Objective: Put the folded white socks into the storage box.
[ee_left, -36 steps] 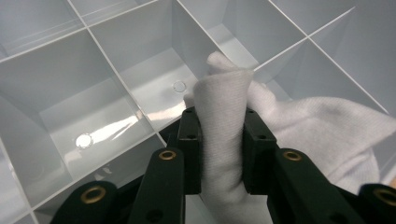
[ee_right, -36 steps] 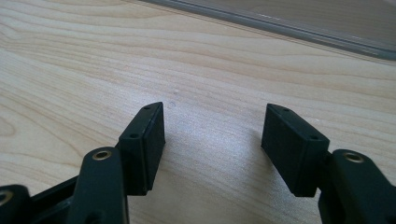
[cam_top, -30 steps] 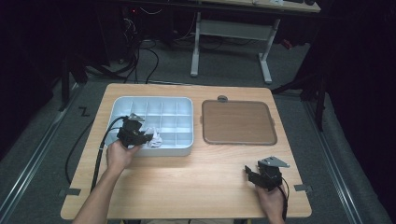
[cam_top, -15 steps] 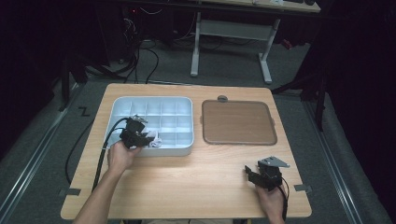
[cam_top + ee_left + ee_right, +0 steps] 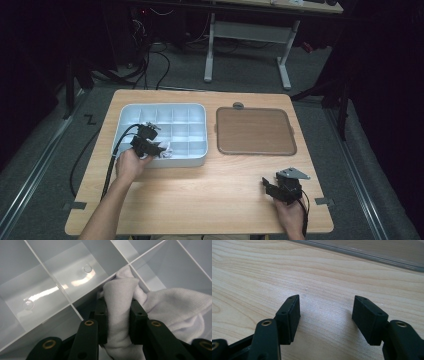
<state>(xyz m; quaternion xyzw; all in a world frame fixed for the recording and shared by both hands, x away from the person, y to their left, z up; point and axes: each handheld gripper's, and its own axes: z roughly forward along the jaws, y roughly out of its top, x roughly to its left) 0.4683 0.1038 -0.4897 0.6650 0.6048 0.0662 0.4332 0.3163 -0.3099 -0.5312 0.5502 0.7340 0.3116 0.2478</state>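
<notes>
The left gripper (image 5: 159,148) sits over the near edge of a pale blue compartment tray (image 5: 130,112) on the left half of the wooden table (image 5: 200,200), with the person's left hand (image 5: 131,165) behind it and its black cable looping off the table's left side. In the left gripper view its two black jaws pinch a fold of white cloth (image 5: 117,302) between their pads; the fabric bulges above and below the grip, and the rest of the cloth spreads to the right in that view, lying over a divider and down into a neighbouring cell. From above, the cloth (image 5: 166,149) shows as a small white bunch in the tray's near row, roughly midway along it, right at the gripper's tip. The tray's dividers are thin and glossy, and the cell floors reflect the light. To the right of the tray, just apart from it, lies a flat brown lid (image 5: 255,131) with rounded corners and a greyish rim, with a small round grey thing (image 5: 238,105) at its far edge. The right gripper (image 5: 270,187) rests near the table's near right corner, held by the right hand (image 5: 292,217), well apart from the tray and the cloth. In the right gripper view its jaws stand spread wide with bare wood between them, and the lid's rim (image 5: 362,253) runs across the top of that view
</notes>
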